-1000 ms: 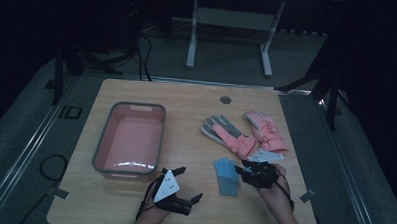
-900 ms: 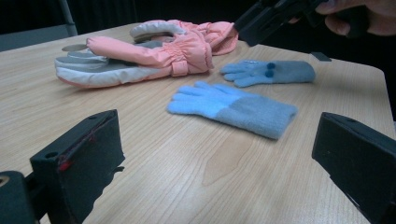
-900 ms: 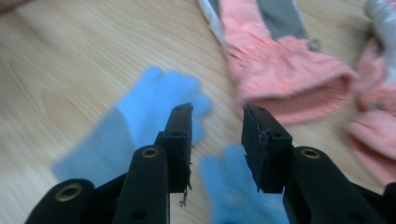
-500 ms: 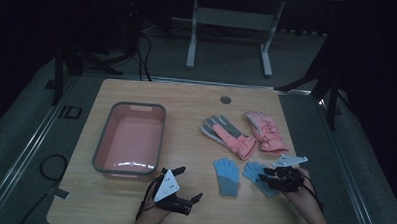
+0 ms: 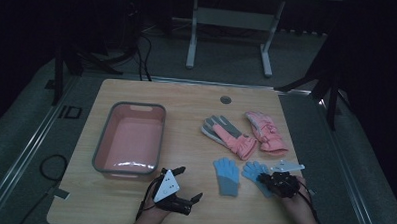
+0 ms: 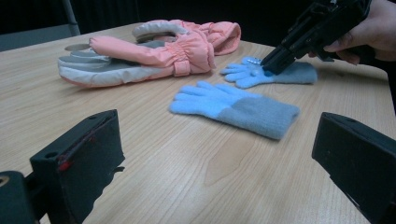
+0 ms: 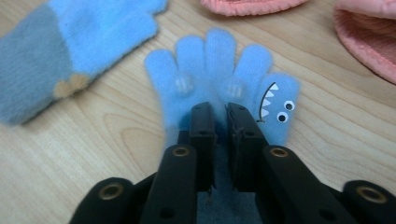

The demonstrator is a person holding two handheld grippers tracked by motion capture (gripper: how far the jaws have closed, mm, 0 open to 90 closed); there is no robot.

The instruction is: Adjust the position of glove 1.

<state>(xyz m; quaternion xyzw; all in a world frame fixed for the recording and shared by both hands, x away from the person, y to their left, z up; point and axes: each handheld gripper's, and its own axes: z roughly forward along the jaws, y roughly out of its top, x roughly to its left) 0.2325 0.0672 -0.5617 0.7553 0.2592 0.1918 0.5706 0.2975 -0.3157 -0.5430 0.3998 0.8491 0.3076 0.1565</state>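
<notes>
Pinching the blue glove lengthwise, the right gripper jaws have just closed (fingers pointing away from them).

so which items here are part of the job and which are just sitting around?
In play:
- right gripper, pinching the blue shark-face glove
- second blue glove
- pink bin

Lying about:
- pink ski gloves
- left gripper, jaws open, holding nothing

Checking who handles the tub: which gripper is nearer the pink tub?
Left. The left gripper sits just off the pink tub's near corner; the right gripper is far across, pinching a blue glove.
</notes>
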